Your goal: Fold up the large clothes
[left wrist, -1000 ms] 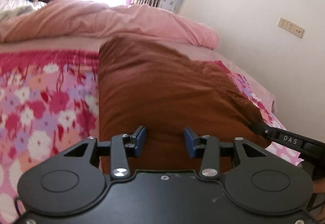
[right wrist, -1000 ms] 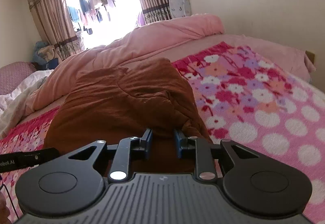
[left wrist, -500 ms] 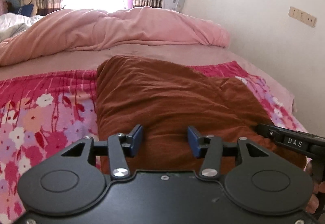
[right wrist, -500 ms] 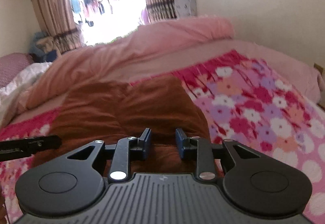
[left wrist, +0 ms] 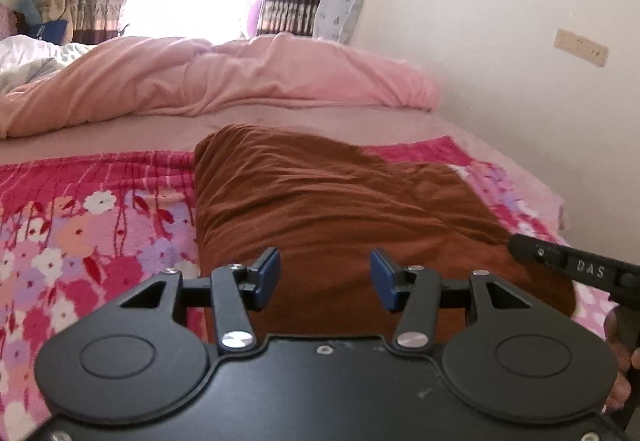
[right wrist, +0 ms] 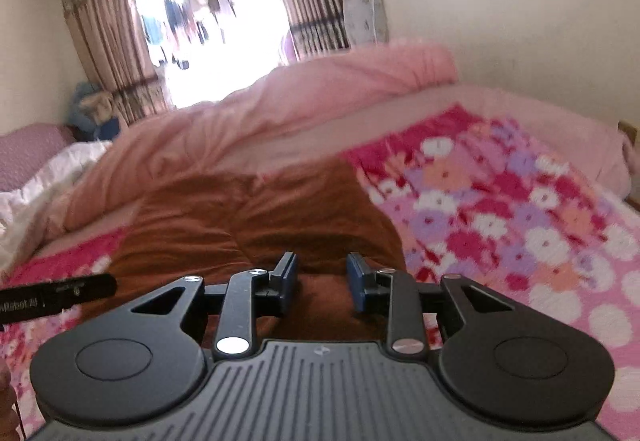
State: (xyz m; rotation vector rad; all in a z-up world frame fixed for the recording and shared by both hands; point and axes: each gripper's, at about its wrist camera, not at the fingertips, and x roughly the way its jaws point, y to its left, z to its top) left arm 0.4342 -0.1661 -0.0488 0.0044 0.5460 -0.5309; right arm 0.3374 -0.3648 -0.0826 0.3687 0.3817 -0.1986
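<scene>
Blue-padded fingers (left wrist: 269, 277) of the left gripper (left wrist: 324, 277) stand wide apart at the bottom centre of the left wrist view, holding nothing, poised above the near edge of the brown garment (left wrist: 340, 209). In the right wrist view the right gripper (right wrist: 322, 281) also shows its fingers (right wrist: 288, 279) apart and empty, a wider gap than a second ago, when they sat close together over the cloth. The garment fills the middle of both frames, lying as a folded, roughly rectangular bundle on the floral blanket (left wrist: 88, 225) that covers the bed (left wrist: 120, 137). A second ago it bulked larger and closer to both cameras; now both views have drawn back and more of the blanket and the pink quilt (left wrist: 240, 77) across the upper half shows. The right gripper's black tip (left wrist: 576, 267) enters at the right edge of the left view, just beside the garment's near corner. The release and retreat suggest a fold has just been laid down, and the bundle appears to rest free. Wrinkles cross its top, so smoothing or one more fold may remain. Curtains (right wrist: 100, 41) frame a bright window in the upper left.
</scene>
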